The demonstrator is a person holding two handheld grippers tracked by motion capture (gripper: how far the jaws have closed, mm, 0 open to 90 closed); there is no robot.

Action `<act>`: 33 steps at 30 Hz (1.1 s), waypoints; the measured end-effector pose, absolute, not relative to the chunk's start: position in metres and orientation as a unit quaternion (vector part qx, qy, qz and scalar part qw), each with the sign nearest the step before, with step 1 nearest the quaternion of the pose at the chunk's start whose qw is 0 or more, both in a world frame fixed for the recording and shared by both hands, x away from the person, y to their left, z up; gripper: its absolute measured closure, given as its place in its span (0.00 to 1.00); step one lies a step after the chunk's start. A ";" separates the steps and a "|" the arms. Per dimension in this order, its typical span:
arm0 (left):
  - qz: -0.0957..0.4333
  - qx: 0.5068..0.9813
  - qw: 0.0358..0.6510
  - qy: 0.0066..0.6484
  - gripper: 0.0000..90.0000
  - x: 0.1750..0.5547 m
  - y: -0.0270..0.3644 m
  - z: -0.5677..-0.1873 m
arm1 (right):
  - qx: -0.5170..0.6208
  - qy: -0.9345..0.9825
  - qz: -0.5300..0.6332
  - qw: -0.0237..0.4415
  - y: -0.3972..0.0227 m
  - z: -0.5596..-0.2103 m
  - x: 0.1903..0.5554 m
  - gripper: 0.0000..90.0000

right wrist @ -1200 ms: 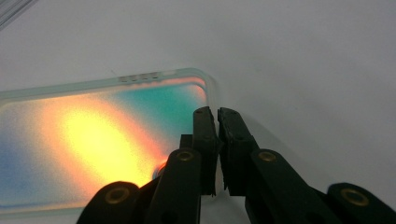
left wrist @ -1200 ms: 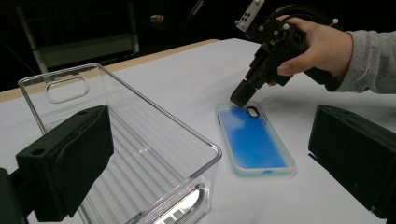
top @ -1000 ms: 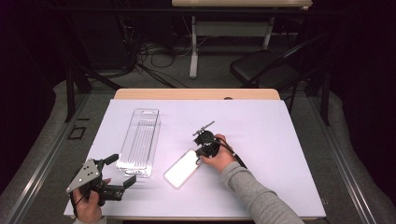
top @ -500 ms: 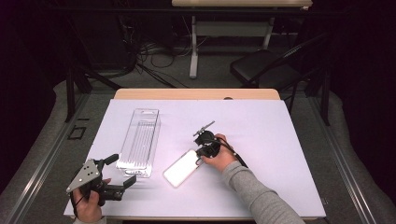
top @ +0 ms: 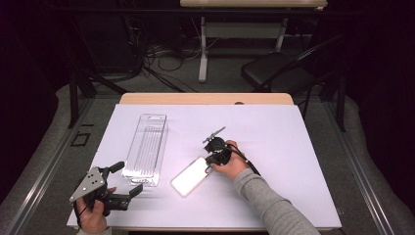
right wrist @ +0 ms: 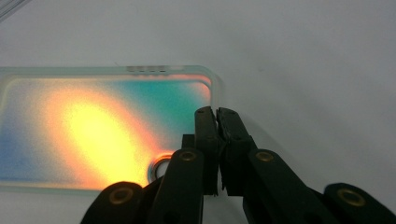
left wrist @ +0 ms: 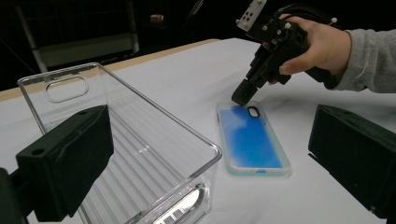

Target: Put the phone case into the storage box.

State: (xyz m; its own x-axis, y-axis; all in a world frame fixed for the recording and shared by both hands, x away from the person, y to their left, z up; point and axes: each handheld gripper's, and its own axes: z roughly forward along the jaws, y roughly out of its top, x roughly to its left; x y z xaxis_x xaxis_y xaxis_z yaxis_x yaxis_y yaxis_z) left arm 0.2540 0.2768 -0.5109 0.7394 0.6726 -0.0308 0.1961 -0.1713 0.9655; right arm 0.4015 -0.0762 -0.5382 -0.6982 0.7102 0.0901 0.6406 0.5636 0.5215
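Your right gripper (top: 211,157) is pinching the phone case's (top: 192,176) camera-end edge, jaws closed tight on its rim.

You're keeping the case flat on the white desk (top: 274,142), just beside the clear plastic bin (top: 146,149); your left gripper (top: 128,180), jaws wide open and empty, is hovering at the bin's near end.

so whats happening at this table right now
A person works at a white-covered table with a gripper in each hand. The right gripper has its fingers shut on the edge of a phone case that lies flat, at the end with the camera hole. The left gripper, fingers open, waits near the table's front corner, close to the near end of a clear plastic bin beside the case. The bin looks empty.
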 end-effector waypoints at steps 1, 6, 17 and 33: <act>0.208 0.736 0.572 0.295 0.00 0.254 0.277 -0.511 | 0.383 0.882 0.268 0.064 -0.076 -0.538 0.402 0.97; 0.208 0.736 0.572 0.295 0.00 0.254 0.277 -0.511 | 0.382 0.882 0.268 0.063 -0.076 -0.538 0.402 0.97; 0.208 0.737 0.572 0.295 0.00 0.254 0.277 -0.511 | 0.379 0.883 0.269 0.061 -0.077 -0.538 0.402 0.97; 0.207 0.737 0.572 0.295 0.00 0.254 0.277 -0.511 | 0.376 0.885 0.270 0.052 -0.078 -0.538 0.403 0.97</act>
